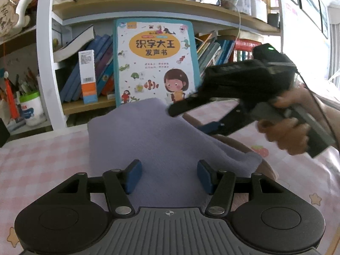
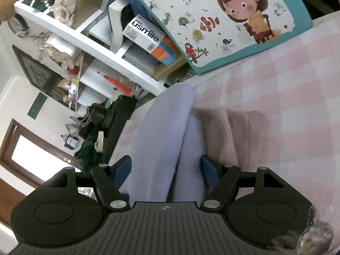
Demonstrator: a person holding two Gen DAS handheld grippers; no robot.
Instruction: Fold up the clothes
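A lavender cloth lies on the pink checked table cover, its right side lifted into a fold. My left gripper hovers open over its near edge, blue pads apart with cloth between them. My right gripper, held in a hand, reaches in from the right and lifts the cloth's far right part. In the right wrist view the right gripper has its pads wide apart with bunched lavender cloth between them; a pinkish garment lies under it.
A large children's book leans against the shelf behind the table and also shows in the right wrist view. Books and an orange and white box fill the shelf. A pen cup stands at the left.
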